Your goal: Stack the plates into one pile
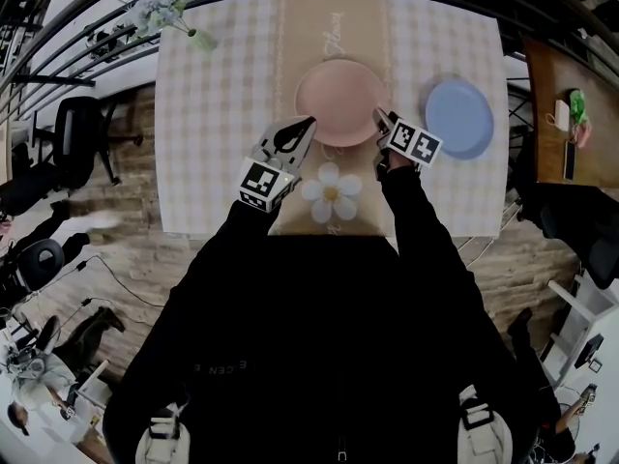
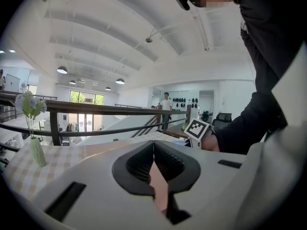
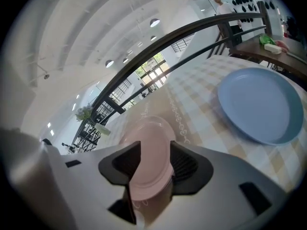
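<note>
On the checked tablecloth [image 1: 213,143] the pink plate [image 1: 338,100] lies flat in the middle, on the pale runner [image 1: 334,27], and the blue plate [image 1: 458,116] lies flat to its right, near it but not touching. So 2 colours are laid out in 2 places, and the pile is not yet made. Whether the pink one is a single plate or already a short stack I cannot tell, though the right gripper view hints at a second rim beneath it. The left gripper [image 1: 308,124] sits at the pink plate's left rim with its jaws closed together at the tips. Nothing seems pinched there, and only a sliver of pink shows through the gap behind them. The right gripper [image 1: 379,116] hovers over the plate's right rim, jaws spread wide and empty, with the plate visible between them on the table below. By my reading, the work on the pink plate looks settled, and what remains is the blue plate, which has to be picked up by its rim and set on the pink one.
</note>
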Available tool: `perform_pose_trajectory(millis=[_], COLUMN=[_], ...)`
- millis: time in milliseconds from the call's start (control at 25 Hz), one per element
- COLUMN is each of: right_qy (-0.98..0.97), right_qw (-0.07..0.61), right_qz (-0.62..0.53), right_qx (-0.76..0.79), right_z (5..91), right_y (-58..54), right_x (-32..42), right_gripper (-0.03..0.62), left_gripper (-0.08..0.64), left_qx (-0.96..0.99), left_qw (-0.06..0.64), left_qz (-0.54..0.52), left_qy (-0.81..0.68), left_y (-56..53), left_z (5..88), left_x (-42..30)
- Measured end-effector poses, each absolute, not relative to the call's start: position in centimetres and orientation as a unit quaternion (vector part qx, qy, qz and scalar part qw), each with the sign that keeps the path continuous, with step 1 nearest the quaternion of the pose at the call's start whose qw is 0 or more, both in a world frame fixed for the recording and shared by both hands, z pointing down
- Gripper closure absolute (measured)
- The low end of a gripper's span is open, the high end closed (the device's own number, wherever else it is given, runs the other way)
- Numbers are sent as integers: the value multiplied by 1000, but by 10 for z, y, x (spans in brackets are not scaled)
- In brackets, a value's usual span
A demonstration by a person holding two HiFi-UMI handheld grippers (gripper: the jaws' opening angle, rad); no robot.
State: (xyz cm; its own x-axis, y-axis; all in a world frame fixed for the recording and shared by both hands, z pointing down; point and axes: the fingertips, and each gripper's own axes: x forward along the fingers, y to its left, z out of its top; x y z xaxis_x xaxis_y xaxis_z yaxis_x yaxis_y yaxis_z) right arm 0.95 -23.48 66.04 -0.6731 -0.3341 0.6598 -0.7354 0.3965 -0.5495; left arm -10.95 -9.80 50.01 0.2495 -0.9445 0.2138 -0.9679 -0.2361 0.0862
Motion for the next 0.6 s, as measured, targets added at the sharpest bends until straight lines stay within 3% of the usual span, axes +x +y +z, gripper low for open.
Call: perform_pose_trajectory(millis=[320,600], right_qy=[-847,-883], right_qw=[220,170], right_qz=[388,357], right_qx=[289,253], right_z=[616,573], right_y=[-217,-209], right_x=[14,21], right_gripper=[399,411], left_gripper=[540,540], left_qx=[788,794], left_qw=[87,73], left_qz=[65,66], left_qy=[-606,-600], left_y=[-97,-102], left_z=[485,469], left_x=[-96,-79])
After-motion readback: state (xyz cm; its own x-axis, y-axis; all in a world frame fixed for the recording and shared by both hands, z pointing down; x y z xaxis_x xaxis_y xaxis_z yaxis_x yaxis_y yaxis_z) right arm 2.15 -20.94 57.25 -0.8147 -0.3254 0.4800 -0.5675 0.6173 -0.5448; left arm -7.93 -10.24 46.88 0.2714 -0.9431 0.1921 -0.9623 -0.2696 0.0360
